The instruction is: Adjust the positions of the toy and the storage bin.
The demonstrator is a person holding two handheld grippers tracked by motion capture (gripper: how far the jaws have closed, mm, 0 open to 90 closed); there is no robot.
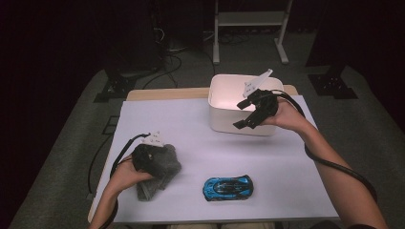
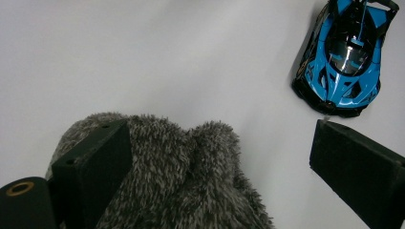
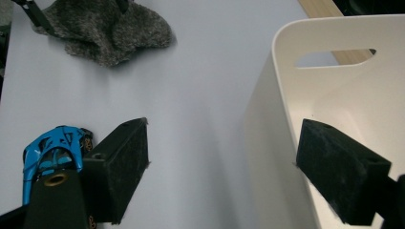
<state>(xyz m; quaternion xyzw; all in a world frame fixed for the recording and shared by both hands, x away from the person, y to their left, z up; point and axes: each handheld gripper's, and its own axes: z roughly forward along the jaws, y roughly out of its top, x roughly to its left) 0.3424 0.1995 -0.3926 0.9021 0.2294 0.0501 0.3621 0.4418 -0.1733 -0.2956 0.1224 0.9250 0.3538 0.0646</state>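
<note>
I find nothing I can read anywhere here: no word, number, brand or sign. The blue toy car [image 2: 344, 55] on my table carries black and blue bodywork but no legible lettering or badge (any marking is too small to tell). The white bin [image 3: 334, 95] has plain walls, and the grey fuzzy cloth [image 2: 181, 181] bears no visible tag or label.

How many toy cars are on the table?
1. The blue car sits near the front edge of the white table, right of the grey plush under the left tool. The bin interior is partly hidden, so another could lie inside.
</note>
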